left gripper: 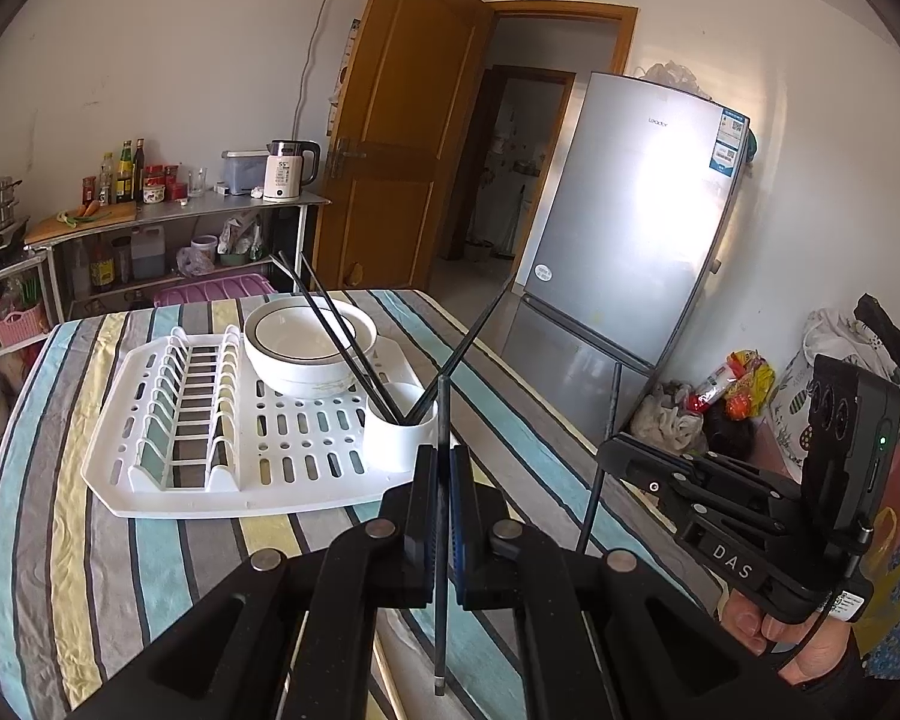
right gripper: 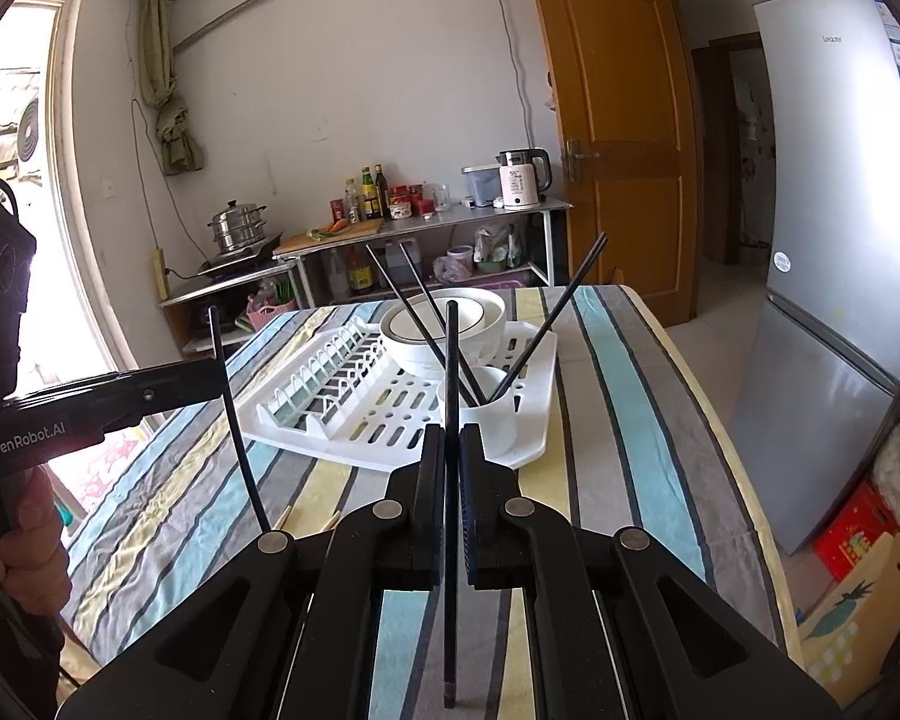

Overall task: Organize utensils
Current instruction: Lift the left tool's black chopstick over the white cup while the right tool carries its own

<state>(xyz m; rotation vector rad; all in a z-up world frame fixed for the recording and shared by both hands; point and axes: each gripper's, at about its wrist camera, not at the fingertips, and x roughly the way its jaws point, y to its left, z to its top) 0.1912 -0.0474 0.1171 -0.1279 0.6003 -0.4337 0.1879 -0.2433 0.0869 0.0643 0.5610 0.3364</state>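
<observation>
Jaws of the left gripper (left gripper: 442, 456) and right gripper (right gripper: 450, 438) each clamp one black chopstick (left gripper: 442, 540) upright.

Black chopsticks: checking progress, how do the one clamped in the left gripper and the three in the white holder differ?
The black chopstick in the left gripper stands upright, pinched mid-length above the table. The three black chopsticks in the white holder cup lean outward, tips inside. All look alike.

Bright daylight from the window (right gripper: 24, 192), glare on the fridge (left gripper: 648, 210), fisheye-curved dark corners.
</observation>
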